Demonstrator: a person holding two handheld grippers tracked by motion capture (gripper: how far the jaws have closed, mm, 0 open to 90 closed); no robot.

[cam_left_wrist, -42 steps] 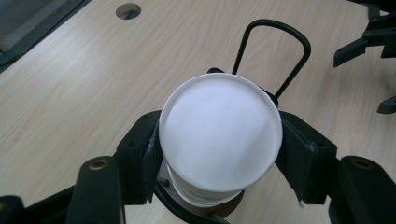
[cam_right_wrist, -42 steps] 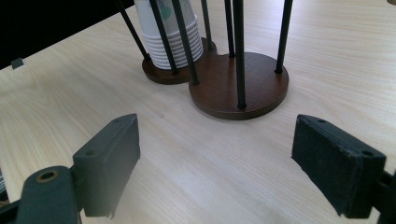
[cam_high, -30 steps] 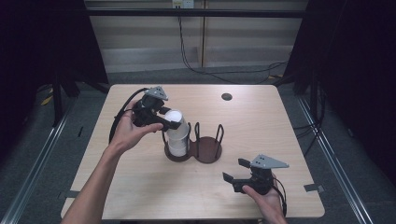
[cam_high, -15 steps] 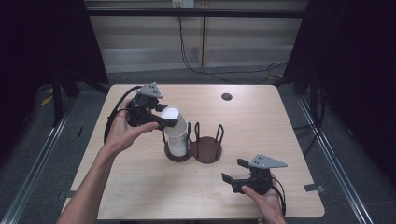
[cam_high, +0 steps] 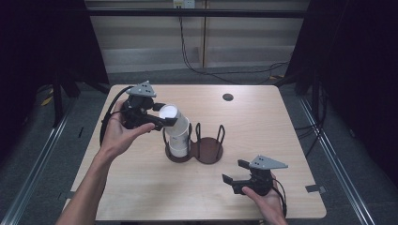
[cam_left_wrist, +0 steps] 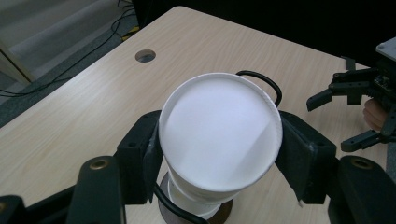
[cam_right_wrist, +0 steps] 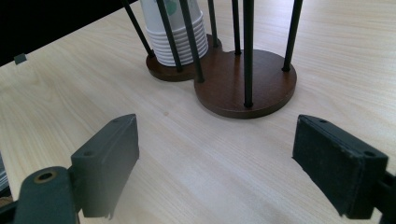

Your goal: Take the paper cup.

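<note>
White paper cup [cam_left_wrist: 219,135] has been lifted slightly from the stack [cam_right_wrist: 180,39] by the left hand-held gripper [cam_high: 162,123], clamped on it. Separation seems underway. The right hand-held gripper [cam_high: 233,172] rests apart near the bench's front edge [cam_high: 206,216].

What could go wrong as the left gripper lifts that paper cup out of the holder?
The left gripper pinches the white cup near its rim, so the thin wall may buckle or slip. Cups nested below in the stack might cling and rise too. The tilted cup could catch on the holder's wire posts.
</note>
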